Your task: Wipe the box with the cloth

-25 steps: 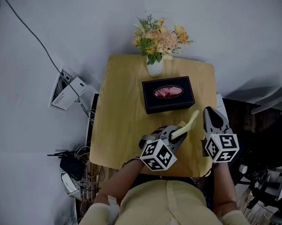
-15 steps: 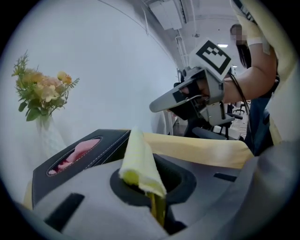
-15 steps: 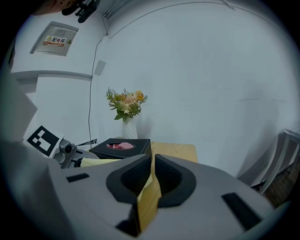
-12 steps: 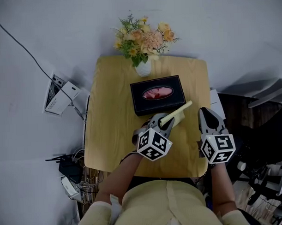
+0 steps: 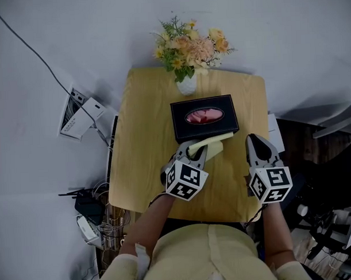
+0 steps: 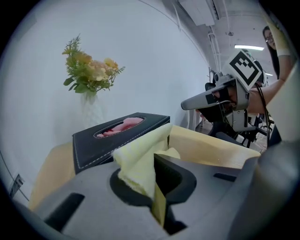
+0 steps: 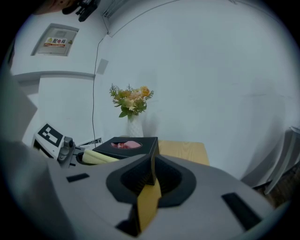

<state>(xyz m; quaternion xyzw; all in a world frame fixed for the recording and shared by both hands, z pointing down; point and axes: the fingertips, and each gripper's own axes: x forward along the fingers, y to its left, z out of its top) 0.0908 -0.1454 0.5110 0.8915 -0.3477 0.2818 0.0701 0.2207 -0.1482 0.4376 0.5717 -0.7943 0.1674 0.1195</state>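
Between surface (image 5: 144,149) near edge and box (image 5: 204,116) | left claw (image 5: 193,149), clamped on cloth (image 5: 214,141), has brought it to box's near side | right claw (image 5: 257,140) closed, empty | wiping can start

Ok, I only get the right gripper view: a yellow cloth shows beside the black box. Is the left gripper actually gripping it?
Observer: Yes. In the left gripper view the left gripper has its jaws shut on the cloth, which bunches up between them.
Operator: Where does its free end lie?
Observer: The head view shows it along the near edge of the box; whether it touches, I cannot tell.
Operator: And my gripper?
Observer: Seen from above, the right gripper hangs over the table off the box's near right corner, apart from it.
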